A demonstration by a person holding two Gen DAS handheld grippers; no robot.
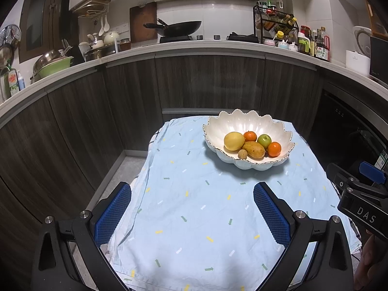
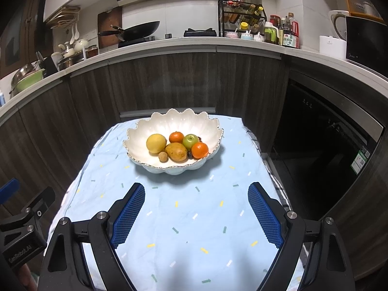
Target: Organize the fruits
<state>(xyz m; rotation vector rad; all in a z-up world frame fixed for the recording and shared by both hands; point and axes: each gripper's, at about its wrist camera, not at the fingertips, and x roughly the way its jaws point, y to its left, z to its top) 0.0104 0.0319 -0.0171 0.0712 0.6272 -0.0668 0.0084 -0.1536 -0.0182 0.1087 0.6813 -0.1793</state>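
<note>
A white scalloped bowl (image 1: 247,121) (image 2: 174,121) stands at the far end of a small table under a light blue cloth (image 1: 194,218) (image 2: 189,218). Inside lie a yellow lemon (image 1: 234,141) (image 2: 156,143), a mango (image 1: 254,149) (image 2: 176,152), a green apple (image 1: 264,141) (image 2: 190,141), two oranges (image 1: 274,149) (image 2: 199,150), a small brown fruit (image 1: 242,154) (image 2: 163,157) and a dark berry (image 2: 190,154). My left gripper (image 1: 192,189) hangs open over the cloth, short of the bowl. My right gripper (image 2: 196,189) is open too, nothing between its blue pads (image 2: 128,215).
Dark wood cabinets (image 1: 206,82) and a crowded kitchen counter (image 1: 194,46) curve behind the table, with a wok (image 1: 179,28) and bottles (image 1: 315,43). A dark appliance front (image 2: 322,150) stands to the right. The other gripper's body (image 1: 361,194) (image 2: 21,223) shows at each view's edge.
</note>
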